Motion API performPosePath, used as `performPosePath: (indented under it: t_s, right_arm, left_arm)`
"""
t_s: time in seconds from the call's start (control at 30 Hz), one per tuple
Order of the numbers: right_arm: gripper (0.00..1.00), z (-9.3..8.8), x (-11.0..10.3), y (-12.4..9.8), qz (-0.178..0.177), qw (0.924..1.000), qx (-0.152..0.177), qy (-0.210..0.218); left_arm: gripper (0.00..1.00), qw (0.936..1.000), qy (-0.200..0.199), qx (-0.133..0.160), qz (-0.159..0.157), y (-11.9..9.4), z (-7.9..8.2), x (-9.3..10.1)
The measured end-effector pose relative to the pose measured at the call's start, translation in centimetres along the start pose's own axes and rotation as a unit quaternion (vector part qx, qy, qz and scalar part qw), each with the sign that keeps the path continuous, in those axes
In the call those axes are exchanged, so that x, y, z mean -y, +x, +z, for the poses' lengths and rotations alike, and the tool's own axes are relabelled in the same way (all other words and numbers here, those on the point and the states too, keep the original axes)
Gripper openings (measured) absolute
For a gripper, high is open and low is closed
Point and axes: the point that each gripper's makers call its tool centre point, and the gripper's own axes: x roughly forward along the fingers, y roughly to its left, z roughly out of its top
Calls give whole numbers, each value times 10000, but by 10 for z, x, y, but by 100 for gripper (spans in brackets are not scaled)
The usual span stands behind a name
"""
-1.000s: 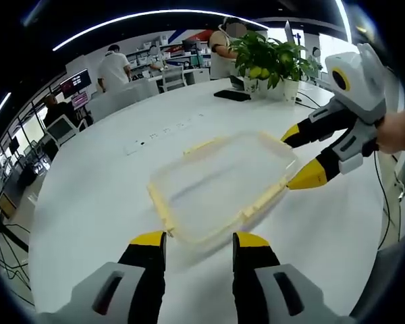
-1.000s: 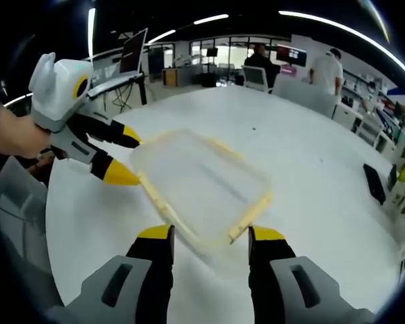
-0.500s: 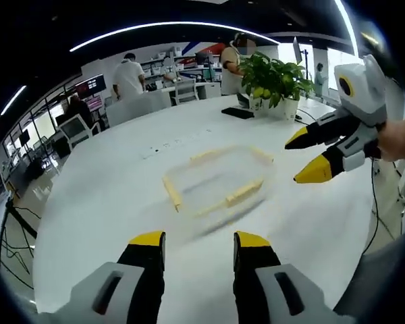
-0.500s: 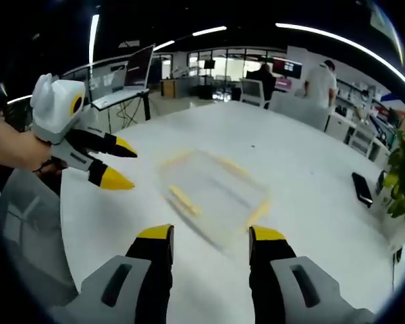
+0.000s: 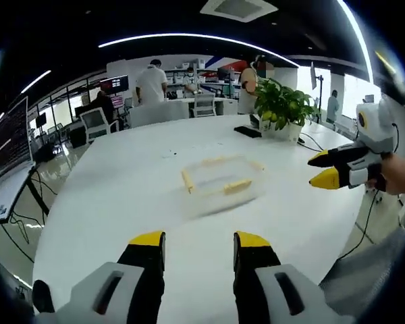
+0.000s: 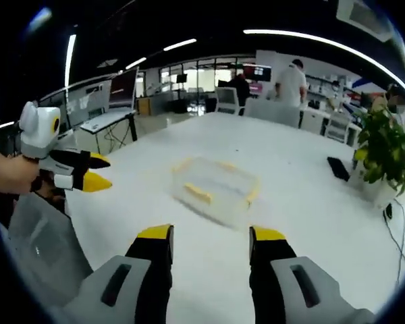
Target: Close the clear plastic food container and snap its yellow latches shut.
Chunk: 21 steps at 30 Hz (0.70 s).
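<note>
A clear plastic food container [image 5: 221, 185] [image 6: 214, 187] with its lid on and yellow latches along its sides lies flat on the white round table [image 5: 121, 202] [image 6: 310, 223]. My left gripper [image 5: 199, 241] hangs open well short of it, nothing between its yellow-tipped fingers. It also shows at the left of the right gripper view [image 6: 94, 173], held by a hand. My right gripper [image 6: 209, 236] is open too, away from the container, and appears at the right of the left gripper view [image 5: 322, 168].
A potted plant [image 5: 281, 108] [image 6: 385, 152] stands on the table's far side with a black flat object [image 5: 247, 131] [image 6: 339, 169] beside it. Several people [image 5: 151, 84] and chairs sit at desks beyond. A laptop desk [image 6: 108, 111] stands off the table.
Both grippers have drawn back from the container, which now looks smaller and lies untouched on the table. Both stayed open.
</note>
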Motion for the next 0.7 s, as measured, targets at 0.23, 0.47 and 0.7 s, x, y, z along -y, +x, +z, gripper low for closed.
performPosePath:
  t_s: [0.23,0.47,0.7]
  right_arm:
    - [44,-21,-19,-21,-148,9995,-86,278]
    - [46,-21,-31,-31,-220,9975,57,674]
    - [46,-24,-32,-37,-349,9958,106,846]
  left_arm:
    - [37,9973,-730,-3,116,-35,-22,-15]
    - [38,9938,-1081,12,248,-53,-34,-25]
    - [38,9891,-1445,11,278,-60,-47,-24]
